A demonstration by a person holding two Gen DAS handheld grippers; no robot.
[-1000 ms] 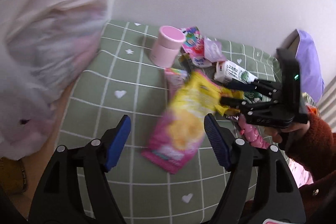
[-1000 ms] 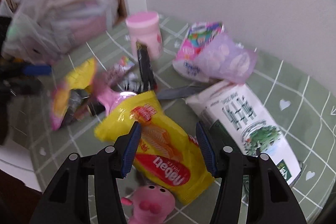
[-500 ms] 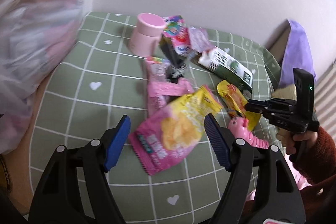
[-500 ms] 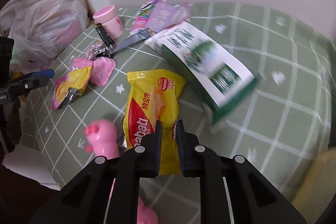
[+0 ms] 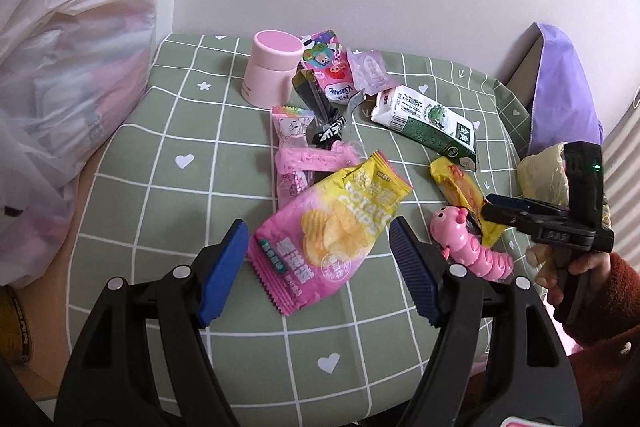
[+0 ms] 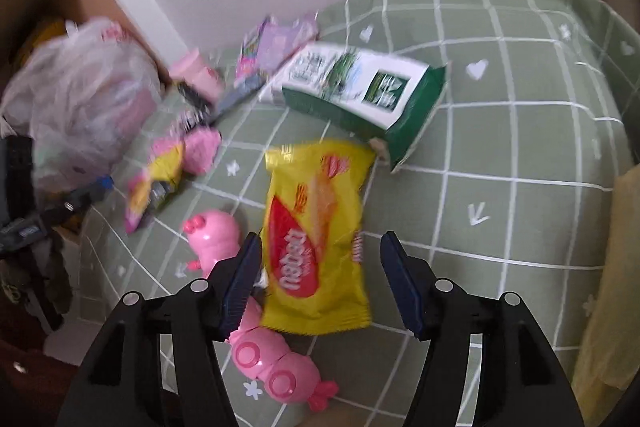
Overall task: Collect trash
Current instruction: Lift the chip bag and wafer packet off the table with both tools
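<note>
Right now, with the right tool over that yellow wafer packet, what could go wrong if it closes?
1. The right tool is opening, with the yellow wafer packet between its pads but untouched. The pink caterpillar toy lies right against the packet's lower edge, so a close might pinch the toy too.
2. The packet looks flat and slick, so the pads could slide off.
3. The green and white carton sits near the packet's far end and might get nudged.

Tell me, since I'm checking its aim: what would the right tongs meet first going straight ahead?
Most likely the yellow wafer packet, which lies between the opening right tongs, untouched; depth is hard to judge.
</note>
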